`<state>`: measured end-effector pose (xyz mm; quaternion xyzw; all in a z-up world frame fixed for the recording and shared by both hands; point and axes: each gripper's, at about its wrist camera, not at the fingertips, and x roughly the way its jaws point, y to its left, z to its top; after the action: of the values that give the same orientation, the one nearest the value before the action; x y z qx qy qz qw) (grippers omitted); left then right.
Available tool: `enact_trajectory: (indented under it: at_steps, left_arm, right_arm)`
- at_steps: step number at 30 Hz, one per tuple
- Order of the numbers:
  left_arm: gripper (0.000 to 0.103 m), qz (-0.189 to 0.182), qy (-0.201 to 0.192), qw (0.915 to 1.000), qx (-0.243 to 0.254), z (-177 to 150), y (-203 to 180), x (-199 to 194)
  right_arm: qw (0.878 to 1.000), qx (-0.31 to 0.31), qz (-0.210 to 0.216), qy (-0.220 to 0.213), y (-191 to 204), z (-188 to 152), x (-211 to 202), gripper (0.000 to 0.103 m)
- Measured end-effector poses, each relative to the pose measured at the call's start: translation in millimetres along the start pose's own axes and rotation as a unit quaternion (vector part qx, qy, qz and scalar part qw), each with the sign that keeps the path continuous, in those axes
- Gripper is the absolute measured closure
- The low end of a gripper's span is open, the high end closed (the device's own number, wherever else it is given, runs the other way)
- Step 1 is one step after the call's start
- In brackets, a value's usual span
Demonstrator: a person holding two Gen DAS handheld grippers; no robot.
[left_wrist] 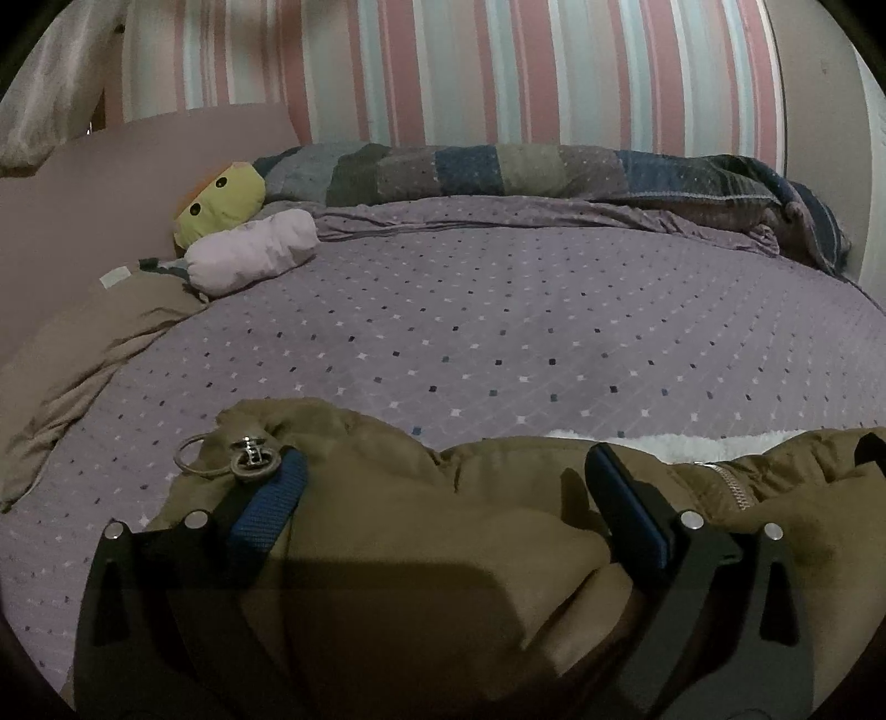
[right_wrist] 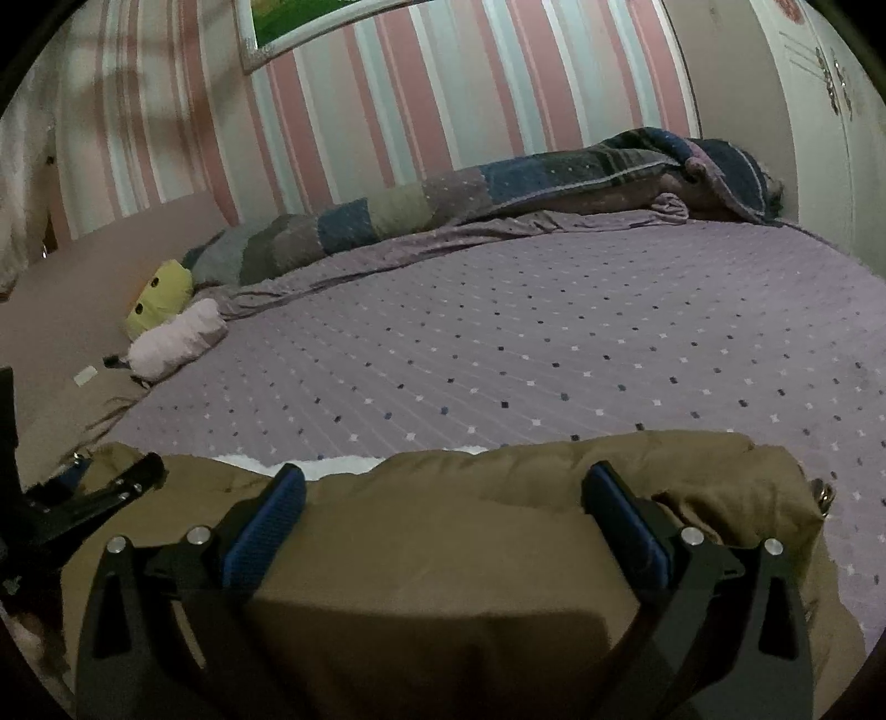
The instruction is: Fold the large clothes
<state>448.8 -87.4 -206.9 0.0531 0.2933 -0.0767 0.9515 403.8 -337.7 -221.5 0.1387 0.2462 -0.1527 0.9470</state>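
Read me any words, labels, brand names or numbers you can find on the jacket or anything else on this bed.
No text can be read anywhere in either view.
White tag on the tan pillow: too small and blurred to read, if it carries print at all.
Metal snap on the olive jacket: any embossing is too blurred to read.
Framed picture on the striped wall: only green and yellow colour, no lettering shows.

Jacket (left_wrist: pixel 421 531): matt olive-brown woven cloth, white fleecy lining (left_wrist: pixel 664 443), shiny metal zipper (left_wrist: pixel 733 487) and ring pull (left_wrist: pixel 252 462). Bedspread (left_wrist: pixel 498 332): matt lilac quilted fabric. Left gripper (left_wrist: pixel 448 487): matt black plastic, blue textured pads (left_wrist: pixel 266 509), bright metal pins. Wall (left_wrist: pixel 498 72): smooth striped paper.
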Motion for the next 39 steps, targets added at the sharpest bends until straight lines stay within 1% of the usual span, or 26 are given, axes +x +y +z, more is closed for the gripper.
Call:
enact_trajectory:
  at_steps: [3, 7, 22, 29, 31, 34, 35, 36, 37, 38, 39]
  left_arm:
    - [0.003, -0.002, -0.003, 1.0, 0.001, -3, -2, 5]
    - [0.003, -0.014, 0.001, 0.9999, -0.007, -4, 0, 11]
    - [0.003, -0.039, -0.013, 0.9989, -0.023, -13, -1, 24]
    - [0.003, -0.049, -0.02, 0.9981, -0.032, -17, 0, 28]
    - [0.003, -0.05, -0.013, 0.9982, -0.031, -17, 0, 30]
    - [0.003, -0.046, 0.003, 0.9986, -0.023, -13, -3, 32]
    - [0.003, -0.044, 0.018, 0.9988, -0.015, -10, -4, 32]
    - [0.003, -0.043, 0.026, 0.9987, -0.006, -8, -5, 31]
    - [0.003, -0.041, 0.029, 0.9987, 0.013, -5, -5, 26]
    - [0.003, -0.035, 0.023, 0.9988, 0.028, -3, -5, 21]
    - [0.003, -0.022, 0.001, 0.9985, 0.049, 2, -1, 6]
  right_arm:
    - [1.0, -0.001, 0.002, -0.001, 0, -1, 4, 0.002]
    - [1.0, 0.002, 0.011, -0.002, 0, -2, 8, 0.002]
    - [1.0, 0.006, 0.024, -0.004, -2, -9, 15, 0.002]
    - [0.999, 0.012, 0.033, 0.01, -3, -10, 22, 0.002]
    - [0.999, 0.012, 0.031, 0.02, -3, -9, 26, 0.001]
    - [0.998, 0.008, 0.026, 0.048, -2, -9, 33, 0.001]
    - [0.998, 0.003, 0.026, 0.062, -1, -9, 34, 0.001]
    - [0.997, -0.005, 0.027, 0.077, 0, -8, 34, 0.002]
    - [0.996, -0.014, 0.028, 0.087, 1, -7, 31, 0.002]
    - [0.995, -0.023, 0.028, 0.09, 1, -4, 24, 0.002]
    - [0.996, -0.029, 0.024, 0.083, 1, -1, 14, 0.002]
